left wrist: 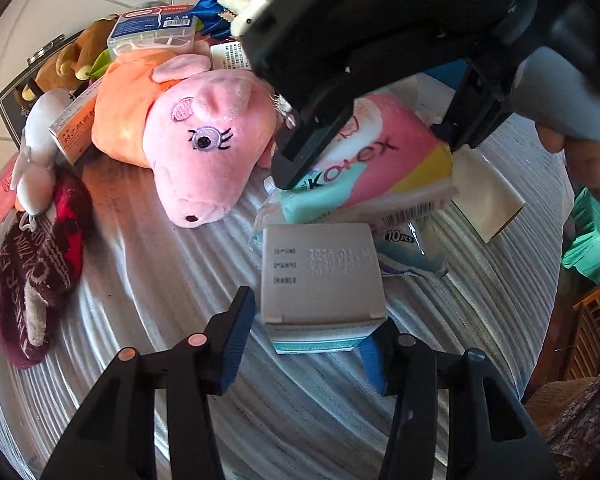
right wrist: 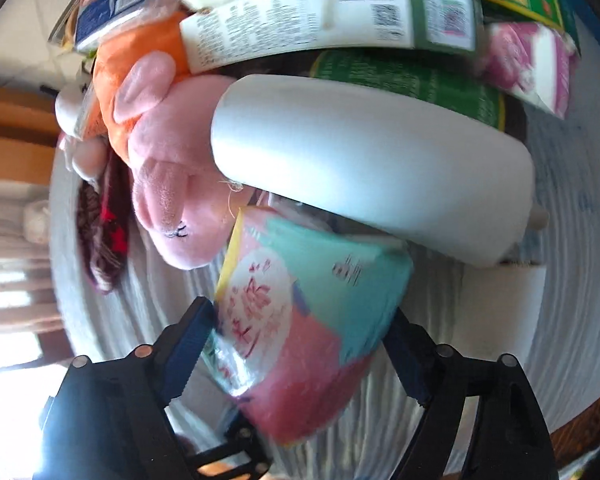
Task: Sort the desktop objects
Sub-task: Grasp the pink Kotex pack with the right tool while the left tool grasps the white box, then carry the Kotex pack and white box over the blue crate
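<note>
A small white box (left wrist: 320, 276) with a printed date stands between the fingers of my left gripper (left wrist: 312, 340); the jaws stand open around it, the left pad clear of it, the right pad at its edge. My right gripper (right wrist: 300, 336) is shut on a pink and teal Kotex pack (right wrist: 312, 320), and it shows from outside in the left wrist view (left wrist: 364, 152) with its fingers (left wrist: 300, 152) over the pack (left wrist: 380, 168). A pink pig plush (left wrist: 196, 144) in an orange top lies beside the pack, also in the right wrist view (right wrist: 168, 176).
A white bottle (right wrist: 372, 164) lies behind the pack. Green and white boxes (right wrist: 332, 16) are stacked at the back. A dark red knit hat (left wrist: 36, 264), a white toy (left wrist: 36, 152), an orange box (left wrist: 76, 124) and a floss-pick case (left wrist: 152, 32) crowd the left. The round table (left wrist: 160, 280) has a ribbed white cover.
</note>
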Tool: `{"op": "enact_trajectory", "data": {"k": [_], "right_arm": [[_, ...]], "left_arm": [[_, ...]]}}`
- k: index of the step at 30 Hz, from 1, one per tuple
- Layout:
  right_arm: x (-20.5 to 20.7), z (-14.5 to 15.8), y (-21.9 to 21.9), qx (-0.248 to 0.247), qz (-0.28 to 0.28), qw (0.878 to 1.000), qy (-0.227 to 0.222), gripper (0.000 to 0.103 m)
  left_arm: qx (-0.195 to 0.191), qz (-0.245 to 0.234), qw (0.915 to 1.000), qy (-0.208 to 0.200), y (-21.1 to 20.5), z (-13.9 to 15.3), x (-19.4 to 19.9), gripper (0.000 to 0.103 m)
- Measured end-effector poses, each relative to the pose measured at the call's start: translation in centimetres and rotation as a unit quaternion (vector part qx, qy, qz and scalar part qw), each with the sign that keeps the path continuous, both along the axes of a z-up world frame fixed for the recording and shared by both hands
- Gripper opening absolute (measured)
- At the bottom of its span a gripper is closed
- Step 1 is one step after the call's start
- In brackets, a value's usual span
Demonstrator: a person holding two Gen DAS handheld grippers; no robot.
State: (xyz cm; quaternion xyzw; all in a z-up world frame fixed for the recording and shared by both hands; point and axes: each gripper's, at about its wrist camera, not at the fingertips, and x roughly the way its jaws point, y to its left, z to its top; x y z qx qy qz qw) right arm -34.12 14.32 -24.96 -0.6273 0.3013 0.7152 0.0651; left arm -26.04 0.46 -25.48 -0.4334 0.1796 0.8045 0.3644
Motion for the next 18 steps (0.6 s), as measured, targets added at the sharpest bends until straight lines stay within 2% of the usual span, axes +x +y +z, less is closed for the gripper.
{"op": "enact_trajectory", "data": {"k": [2, 5, 10, 13, 18], "right_arm": [[0.2, 0.9, -0.4, 0.03, 0.012, 0.999, 0.026, 0.063], [1.0, 3.0, -0.9, 0.059, 0.041, 0.996, 0.057, 0.052], [2.8, 7.0, -0.7, 0.084, 0.073, 0.987, 0.113, 0.05], [3.3, 8.3, 0.4, 0.036, 0.052, 0.988, 0.143, 0.05], [3.7, 10.7, 0.8, 0.035, 0.054, 0.982, 0.177, 0.049]], "left_arm": [[0.002, 0.001, 1.0, -0.001, -0.1, 0.1, 0.0, 0.048], [0.005, -0.002, 1.0, -0.006, -0.3, 0.3, 0.1, 0.039], [0.012, -0.003, 0.9999, -0.009, -0.8, 0.5, 0.1, 0.037], [0.026, 0.0, 0.9997, -0.005, -1.2, 1.1, 0.2, 0.036], [0.043, 0.004, 0.999, 0.015, -2.2, 3.0, 0.7, 0.036]]}}
